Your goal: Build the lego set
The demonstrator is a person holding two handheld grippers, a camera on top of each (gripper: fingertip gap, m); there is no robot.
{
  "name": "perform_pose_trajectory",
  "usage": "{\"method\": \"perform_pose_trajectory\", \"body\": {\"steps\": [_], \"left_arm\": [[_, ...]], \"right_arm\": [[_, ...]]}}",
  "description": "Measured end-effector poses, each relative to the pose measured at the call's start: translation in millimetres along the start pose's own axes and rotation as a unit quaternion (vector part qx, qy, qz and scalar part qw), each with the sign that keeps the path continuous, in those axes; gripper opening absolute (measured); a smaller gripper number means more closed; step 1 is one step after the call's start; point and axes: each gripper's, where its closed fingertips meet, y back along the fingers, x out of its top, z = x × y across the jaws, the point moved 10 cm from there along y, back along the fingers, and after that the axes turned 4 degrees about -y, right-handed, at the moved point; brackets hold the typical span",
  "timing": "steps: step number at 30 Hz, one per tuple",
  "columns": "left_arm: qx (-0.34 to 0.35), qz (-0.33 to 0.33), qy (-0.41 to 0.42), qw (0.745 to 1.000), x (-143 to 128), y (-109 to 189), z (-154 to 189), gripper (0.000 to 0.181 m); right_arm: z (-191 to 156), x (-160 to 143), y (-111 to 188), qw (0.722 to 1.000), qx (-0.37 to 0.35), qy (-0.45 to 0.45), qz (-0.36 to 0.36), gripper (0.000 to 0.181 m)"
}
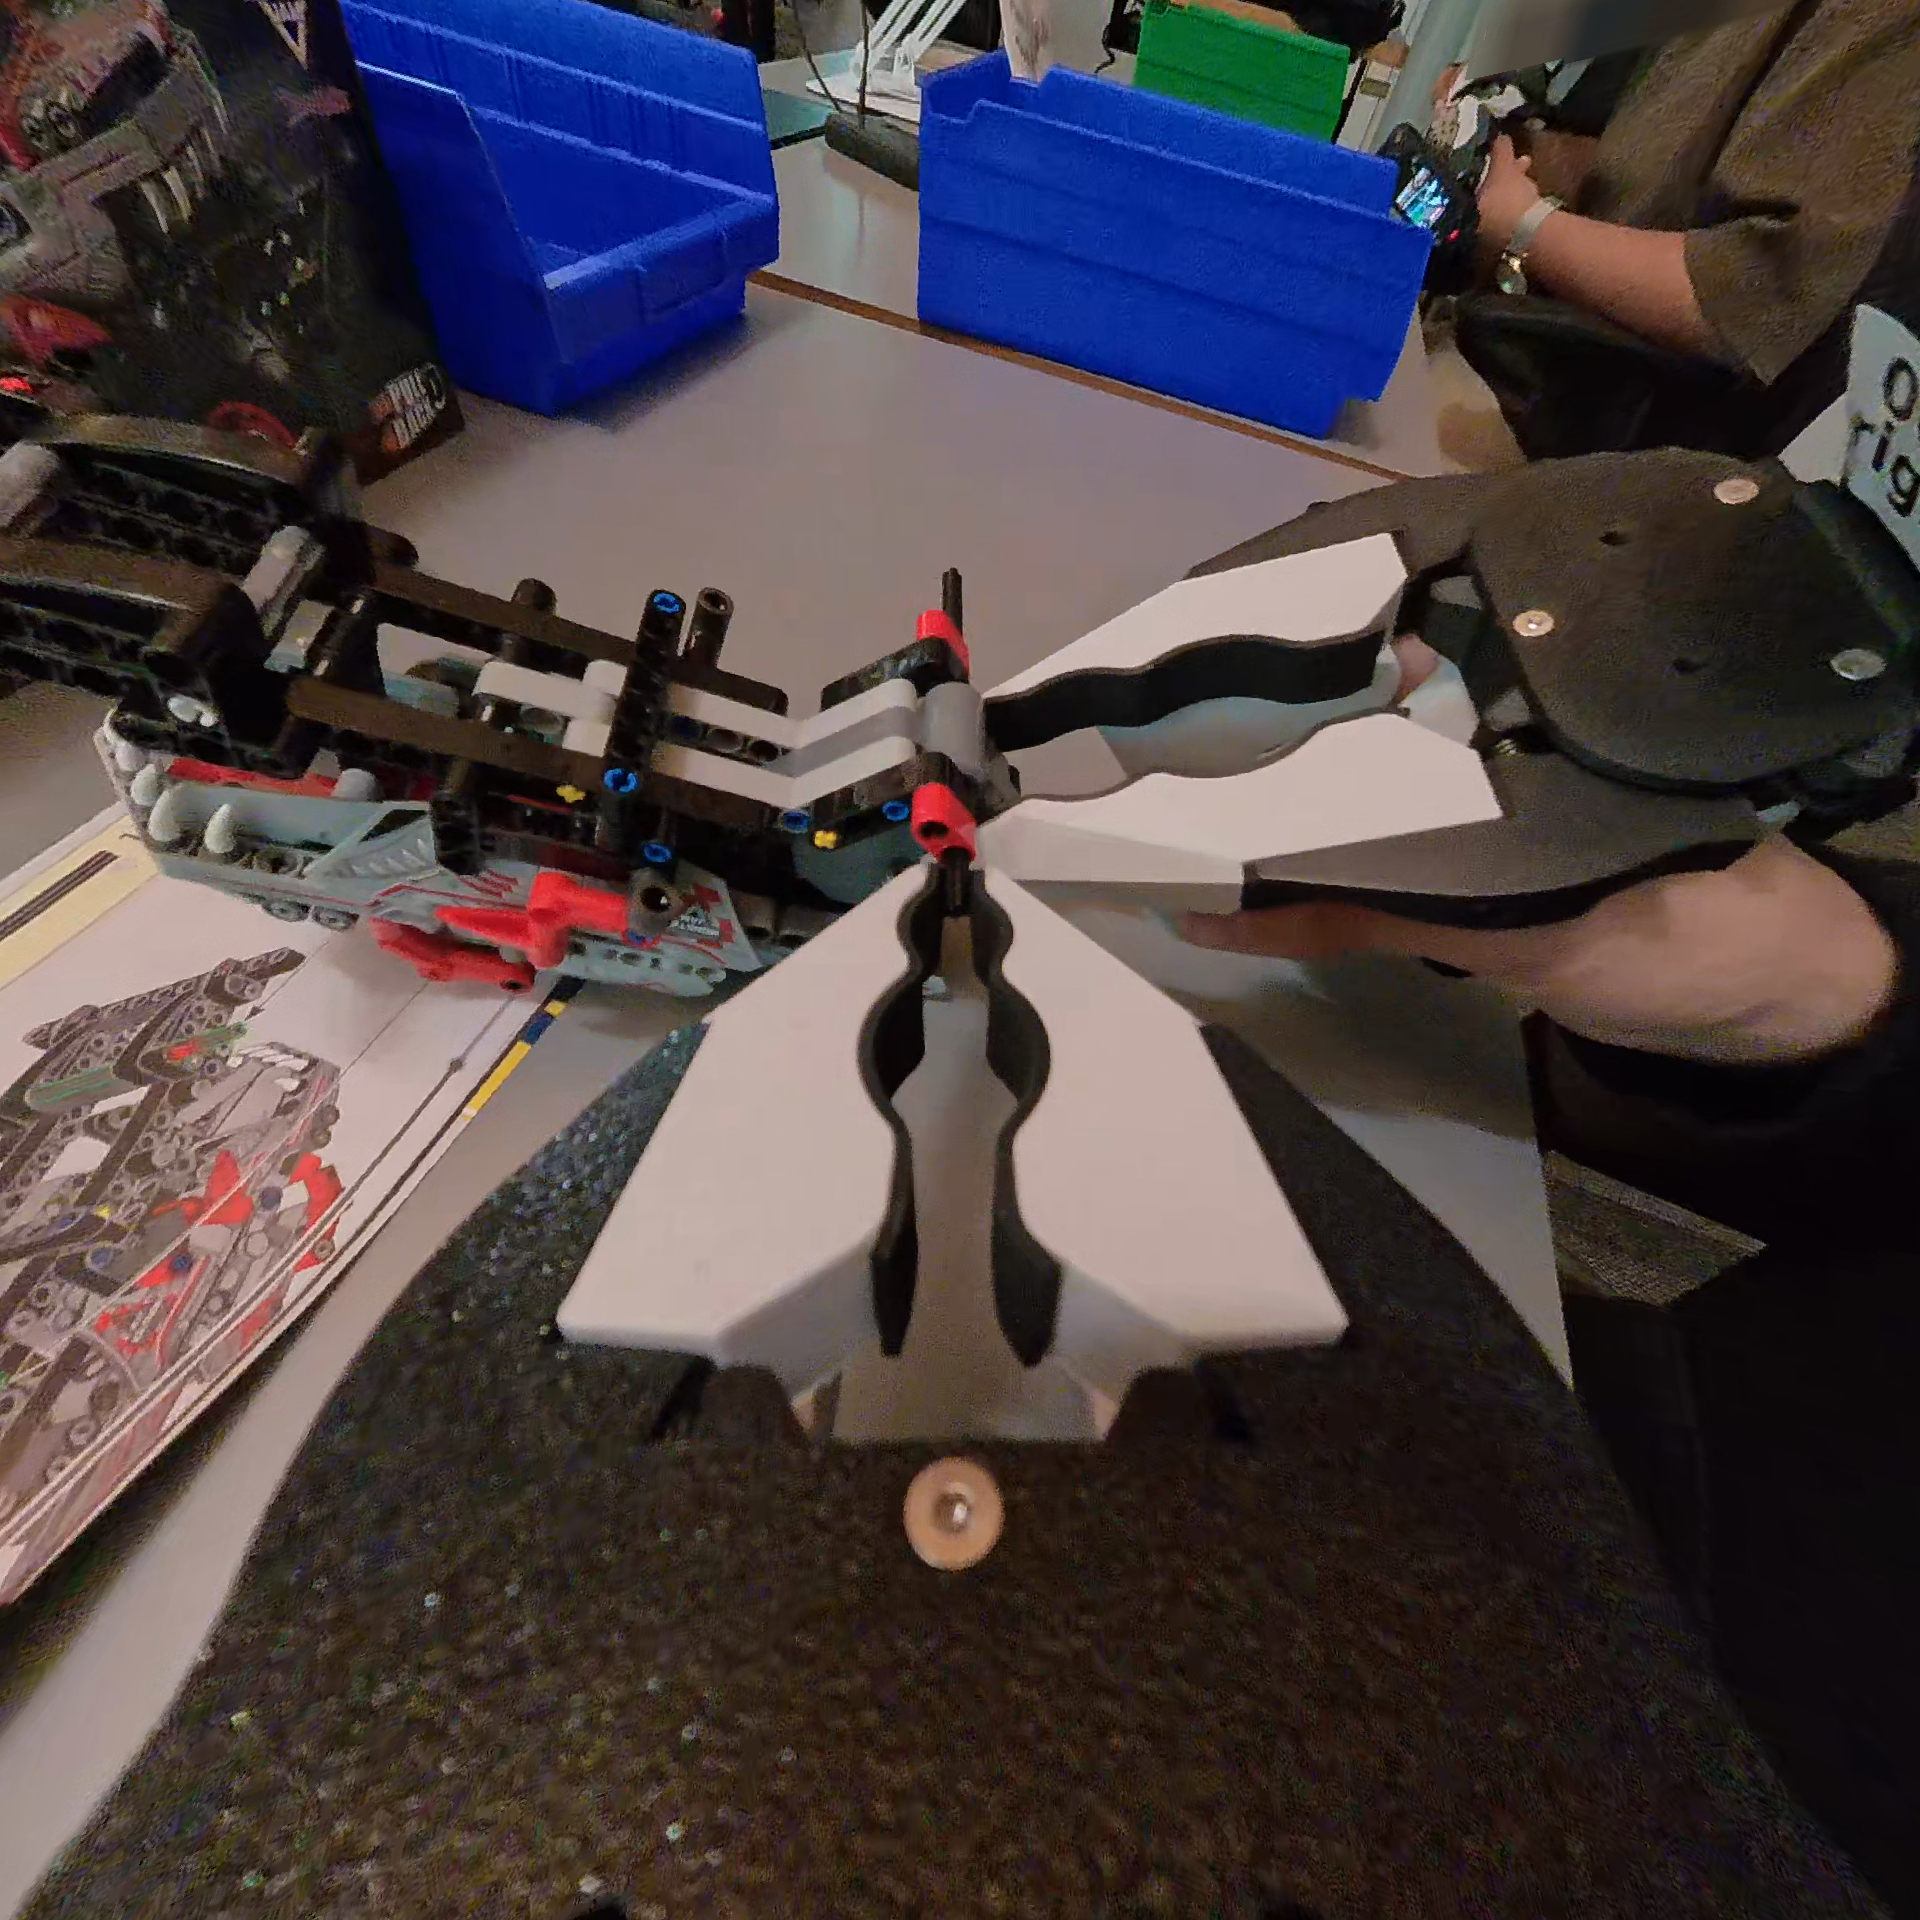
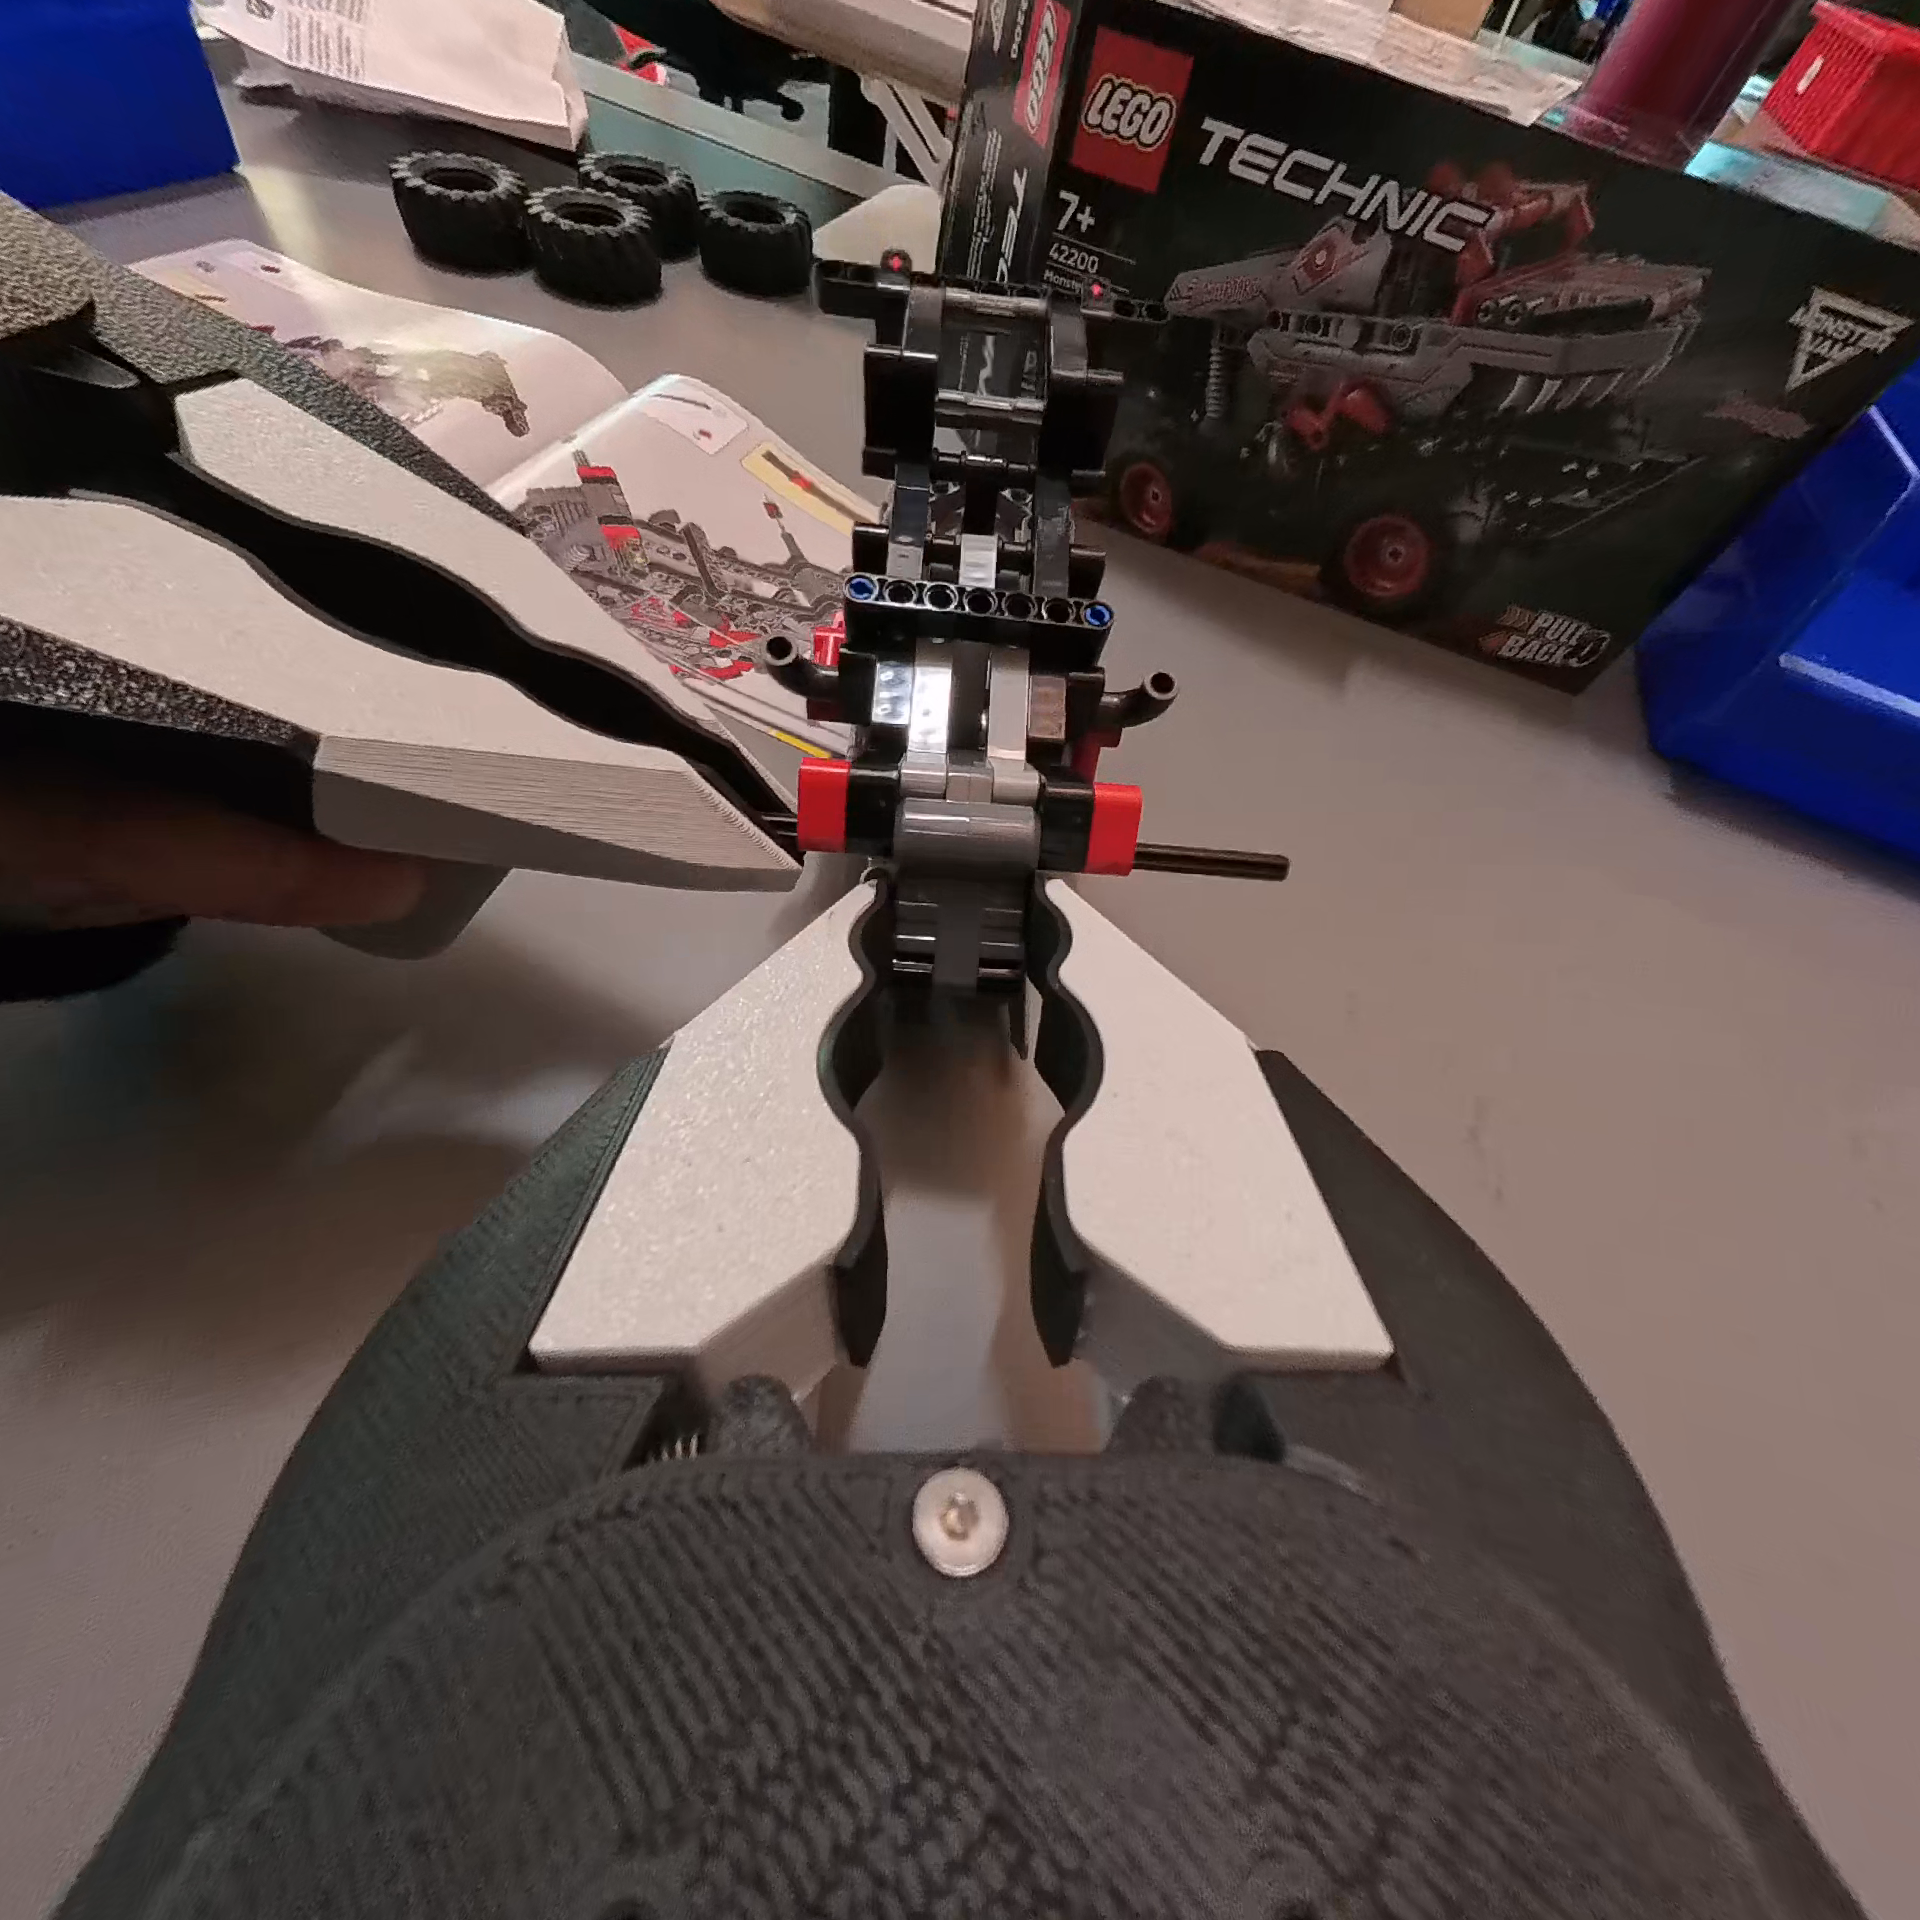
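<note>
Right gripper jaws clamped on near end of lego truck chassis, lifted above grey counter. Left gripper jaws pinched together on black axle threaded through chassis's red bushes. Instruction booklet lying left.

Both views are lit dimly and warmly from overhead. Soft shadows are cast on the grey tabletop beneath the claws. Strong wide-angle bending is seen at the edges. A glint is caught on the model's grey beams; far backgrounds are blurred.
</note>
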Motion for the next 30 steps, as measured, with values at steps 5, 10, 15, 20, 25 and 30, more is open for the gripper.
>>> {"method": "perform_pose_trajectory", "body": {"steps": [5, 10, 15, 20, 25, 30], "left_arm": [[0.005, 0.002, -0.003, 1.0, 0, 1, 0, 0.001], [0.004, 0.003, -0.005, 1.0, 1, -3, 0, 0.001], [0.001, 0.006, -0.011, 1.0, 5, -8, 1, 0.01], [0.008, 0.027, 0.0, 1.0, 8, 1, -2, 0.034], [0.02, 0.022, -0.025, 0.999, 7, 14, -2, 0.032], [0.01, 0.014, -0.041, 0.999, 10, 17, -3, 0.024]], "right_arm": [[5, -1, 1, 1.0, -0.022, -0.012, 0.001, 0.024], [-1, 1, 2, 0.999, -0.034, 0.002, -0.002, 0.024], [2, -1, 4, 0.999, -0.046, -0.012, 0.002, 0.024], [13, -3, 12, 0.995, -0.091, -0.026, 0.009, 0.024], [14, -4, 17, 0.989, -0.132, -0.052, 0.036, 0.023], [9, -6, 17, 0.989, -0.13, -0.047, 0.045, 0.024]]}}
